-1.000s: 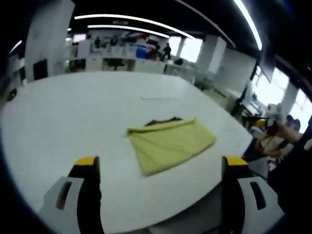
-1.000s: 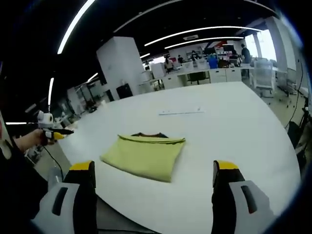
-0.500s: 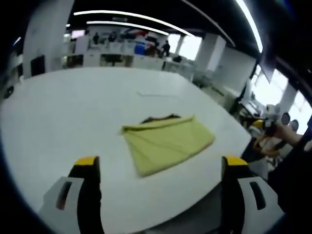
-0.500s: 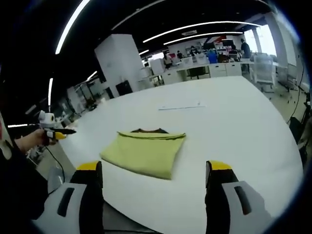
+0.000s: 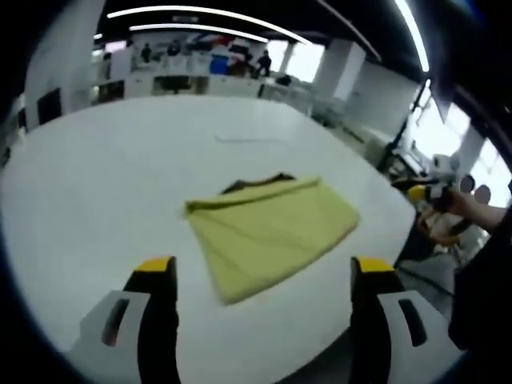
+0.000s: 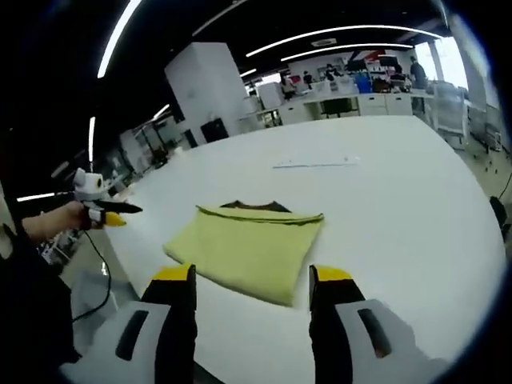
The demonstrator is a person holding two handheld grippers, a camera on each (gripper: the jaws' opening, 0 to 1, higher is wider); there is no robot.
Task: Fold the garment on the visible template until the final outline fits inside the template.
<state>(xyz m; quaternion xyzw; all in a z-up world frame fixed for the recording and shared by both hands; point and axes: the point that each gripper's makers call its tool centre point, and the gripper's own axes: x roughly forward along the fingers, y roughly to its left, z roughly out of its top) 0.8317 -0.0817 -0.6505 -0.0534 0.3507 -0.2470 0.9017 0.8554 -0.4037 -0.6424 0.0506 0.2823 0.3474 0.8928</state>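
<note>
Jaws apart above folded garment [image 5: 272,228] on table [image 5: 96,176]

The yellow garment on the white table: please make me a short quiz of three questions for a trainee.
1. True or false: the yellow garment hangs from the right gripper.
2. What colour is the table? A) white B) black C) red
3. Fill in: the left gripper is ____, open or shut.

Key: 1 false, it lies folded on the table. 2 A. 3 open.
</note>
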